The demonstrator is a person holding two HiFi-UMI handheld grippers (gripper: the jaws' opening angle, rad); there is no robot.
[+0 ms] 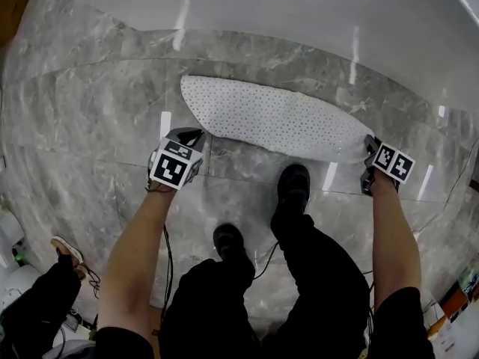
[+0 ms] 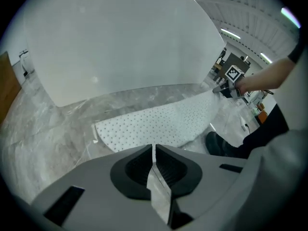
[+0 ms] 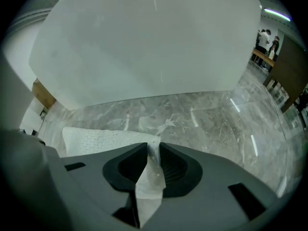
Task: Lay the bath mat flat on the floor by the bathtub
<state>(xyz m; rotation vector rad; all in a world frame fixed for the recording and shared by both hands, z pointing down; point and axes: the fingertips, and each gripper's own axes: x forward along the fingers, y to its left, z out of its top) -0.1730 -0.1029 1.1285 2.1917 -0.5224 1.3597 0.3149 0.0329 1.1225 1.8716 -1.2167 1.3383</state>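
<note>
Two black shoes (image 1: 293,185) stand on the grey floor (image 1: 90,111) at 6 o'clock. Two bare forearms (image 1: 131,253) reach forward and down, one to each gripper. The left gripper (image 1: 187,134) is clenched on the near edge of the single white dotted bath mat (image 1: 277,122) at its 8 o'clock corner. The right gripper (image 1: 369,144) pinches the mat's 4 o'clock end. The mat spreads over the floor, with the one white bathtub (image 1: 262,6) just beyond at 12 o'clock.
</note>
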